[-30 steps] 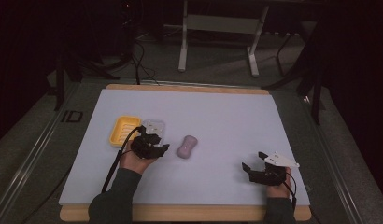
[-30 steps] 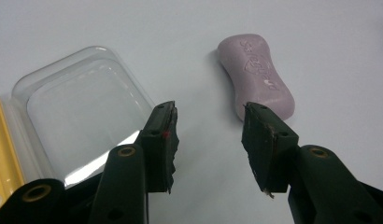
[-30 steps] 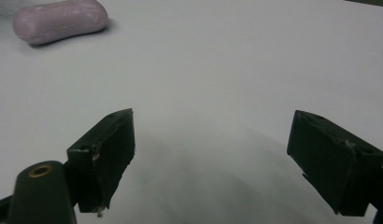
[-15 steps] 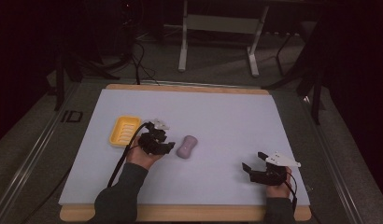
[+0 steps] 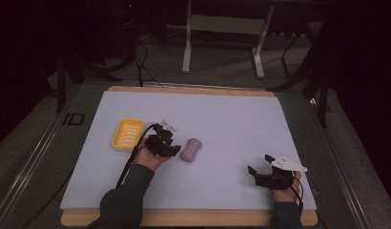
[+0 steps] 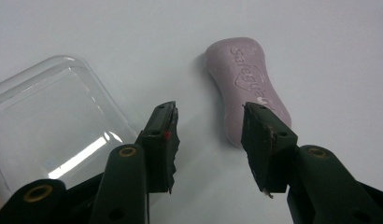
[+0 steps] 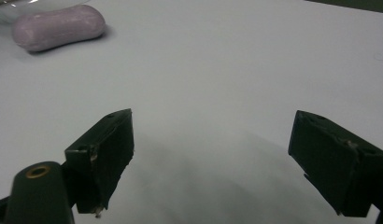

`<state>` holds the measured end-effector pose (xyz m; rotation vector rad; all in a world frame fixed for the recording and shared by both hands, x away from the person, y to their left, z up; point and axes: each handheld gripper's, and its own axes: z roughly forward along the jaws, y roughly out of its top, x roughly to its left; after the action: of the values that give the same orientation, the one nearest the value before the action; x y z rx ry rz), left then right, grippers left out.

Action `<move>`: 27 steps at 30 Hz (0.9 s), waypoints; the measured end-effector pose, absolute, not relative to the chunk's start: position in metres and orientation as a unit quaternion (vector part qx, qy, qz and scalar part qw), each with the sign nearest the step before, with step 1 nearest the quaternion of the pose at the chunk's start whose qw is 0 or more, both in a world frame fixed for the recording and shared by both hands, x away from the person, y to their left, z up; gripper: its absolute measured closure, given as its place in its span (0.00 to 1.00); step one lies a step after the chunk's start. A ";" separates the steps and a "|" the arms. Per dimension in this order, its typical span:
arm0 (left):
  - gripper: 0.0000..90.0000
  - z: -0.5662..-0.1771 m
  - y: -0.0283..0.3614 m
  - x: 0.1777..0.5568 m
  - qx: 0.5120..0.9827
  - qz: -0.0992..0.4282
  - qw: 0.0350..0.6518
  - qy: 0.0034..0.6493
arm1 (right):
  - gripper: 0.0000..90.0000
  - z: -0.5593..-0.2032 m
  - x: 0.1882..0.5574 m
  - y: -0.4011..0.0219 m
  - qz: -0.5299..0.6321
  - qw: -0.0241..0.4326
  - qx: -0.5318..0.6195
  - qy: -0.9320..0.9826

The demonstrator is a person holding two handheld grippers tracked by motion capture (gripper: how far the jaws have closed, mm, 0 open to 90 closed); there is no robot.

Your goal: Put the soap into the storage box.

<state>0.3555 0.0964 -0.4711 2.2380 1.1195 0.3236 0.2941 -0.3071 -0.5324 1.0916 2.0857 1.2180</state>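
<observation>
Soap bar (image 6: 245,88) lies flat on the white mat (image 5: 231,119), just ahead of the left gripper (image 6: 211,112) — its jaws are apart, with nothing between. Right gripper (image 7: 214,123) is spread wide, well away. The narrow gap may bump the slippery bar and push it away — or catch the clear lid (image 6: 54,116).

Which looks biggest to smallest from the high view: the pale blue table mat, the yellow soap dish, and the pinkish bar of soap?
1. Pale blue table mat, by far the largest.
2. Yellow ridged soap dish.
3. Pinkish waisted bar of soap, clearly smaller than the dish.
</observation>
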 end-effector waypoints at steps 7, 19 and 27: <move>0.62 -0.471 0.087 0.359 0.855 0.118 0.287 0.416 | 0.16 -0.533 0.294 -0.308 0.449 0.239 0.401 0.761; 0.56 -0.463 0.064 0.371 0.859 0.106 0.278 0.416 | 0.17 -0.533 0.294 -0.307 0.447 0.243 0.396 0.765; 0.38 -0.473 0.055 0.381 0.851 0.080 0.272 0.441 | 0.17 -0.533 0.293 -0.306 0.447 0.242 0.390 0.768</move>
<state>0.3814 0.0550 -0.4728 2.2926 1.1884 0.2164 0.2931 -0.3059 -0.5333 1.0676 2.0991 1.2210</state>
